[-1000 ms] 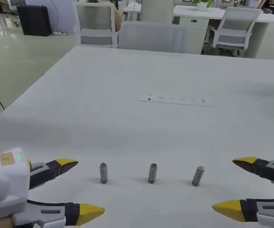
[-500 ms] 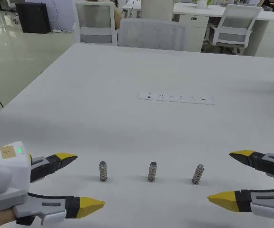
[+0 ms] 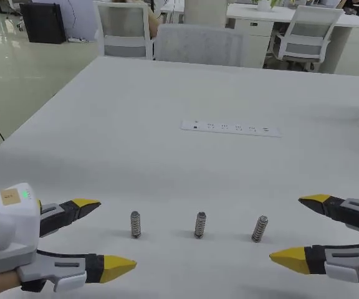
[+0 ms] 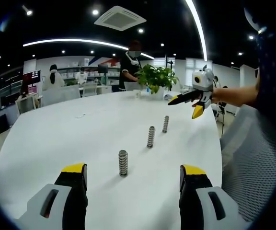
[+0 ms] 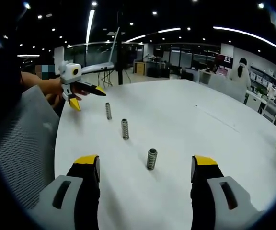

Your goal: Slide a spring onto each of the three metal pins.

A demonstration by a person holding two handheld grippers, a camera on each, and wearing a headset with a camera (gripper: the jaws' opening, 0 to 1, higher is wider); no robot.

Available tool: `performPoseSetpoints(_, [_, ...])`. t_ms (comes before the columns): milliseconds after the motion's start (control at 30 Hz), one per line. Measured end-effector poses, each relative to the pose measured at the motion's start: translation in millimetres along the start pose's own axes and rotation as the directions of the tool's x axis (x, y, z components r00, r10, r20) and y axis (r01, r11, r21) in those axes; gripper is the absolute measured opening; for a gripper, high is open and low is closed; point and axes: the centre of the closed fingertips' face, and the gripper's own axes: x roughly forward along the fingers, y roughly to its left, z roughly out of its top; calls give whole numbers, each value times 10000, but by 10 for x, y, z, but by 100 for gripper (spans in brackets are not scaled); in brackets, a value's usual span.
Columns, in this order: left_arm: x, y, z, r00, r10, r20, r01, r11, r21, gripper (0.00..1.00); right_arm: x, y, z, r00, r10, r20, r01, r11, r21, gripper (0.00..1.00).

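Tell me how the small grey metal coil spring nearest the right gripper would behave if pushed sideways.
The small grey metal coil spring stands tall and narrow on the white table and looks tilted in the head view, so it would probably tip easily. Its round coils suggest it might roll once down. It looks light, and likely flexes when squeezed.

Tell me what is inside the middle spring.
The middle spring stands upright on the table. Its coils close it all round, so a pin inside, if any, is covered. Whether a tip shows at its top is too small to tell.
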Motion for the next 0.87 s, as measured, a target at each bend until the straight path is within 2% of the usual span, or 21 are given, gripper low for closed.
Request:
performPoseSetpoints(500, [-3,24,-7,10000,-32,-28,32,10000,31,75,25,-6,7,10000,-18,-1,18,10000,75,78])
performPoseSetpoints(867, [5,-1,-5,10000,-84,-39,84,9999,64,74,7,-12,-11,9999,-7,-111,8,10000,67,77])
